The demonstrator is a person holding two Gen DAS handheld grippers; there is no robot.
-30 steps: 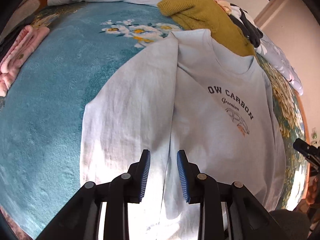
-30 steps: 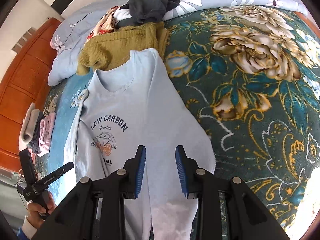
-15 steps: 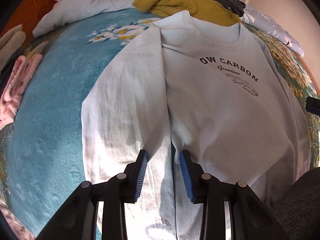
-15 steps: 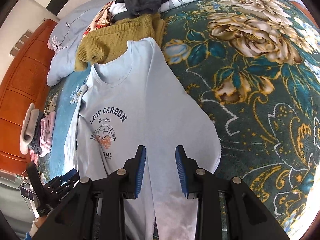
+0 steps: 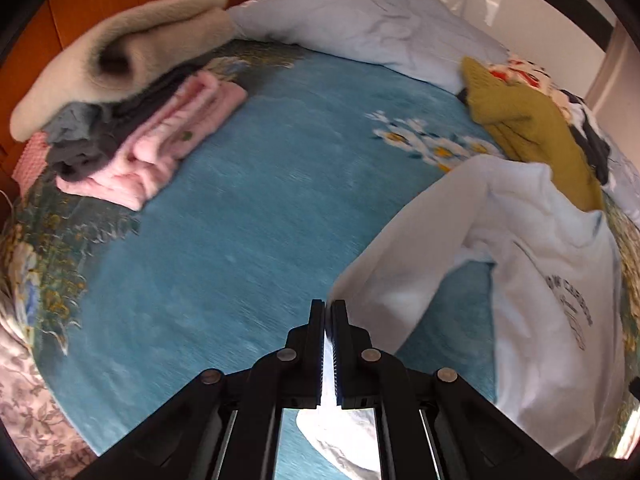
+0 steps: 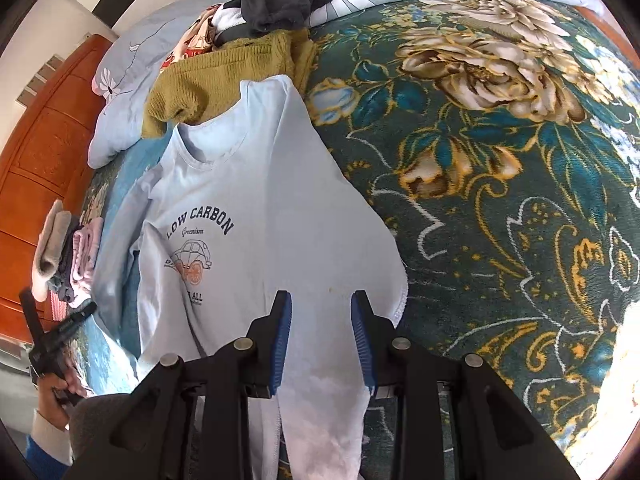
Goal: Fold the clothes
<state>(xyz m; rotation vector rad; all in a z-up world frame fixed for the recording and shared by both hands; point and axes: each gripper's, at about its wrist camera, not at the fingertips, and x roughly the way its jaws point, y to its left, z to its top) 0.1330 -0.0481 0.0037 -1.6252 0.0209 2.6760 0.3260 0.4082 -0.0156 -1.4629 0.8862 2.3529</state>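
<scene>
A light blue sweatshirt (image 6: 256,216) printed "LOW CARBON" lies face up on the bed, collar toward the pillows. My left gripper (image 5: 329,312) is shut on the edge of its left sleeve (image 5: 400,280), which is lifted and pulled away from the body so the teal blanket shows under it. The sweatshirt's chest print shows at the right of the left wrist view (image 5: 568,300). My right gripper (image 6: 322,312) is open, hovering over the lower right part of the sweatshirt, next to its right sleeve.
A stack of folded clothes (image 5: 132,120) lies at the far left by the wooden headboard. A mustard sweater (image 6: 224,76) and dark garments (image 6: 280,4) are piled by the pillows (image 5: 360,20). The floral blanket (image 6: 500,160) spreads to the right.
My left gripper has shut on the left sleeve and swung left, lifting the sleeve off the bed. My right gripper has stayed open over the sweatshirt's lower right.
</scene>
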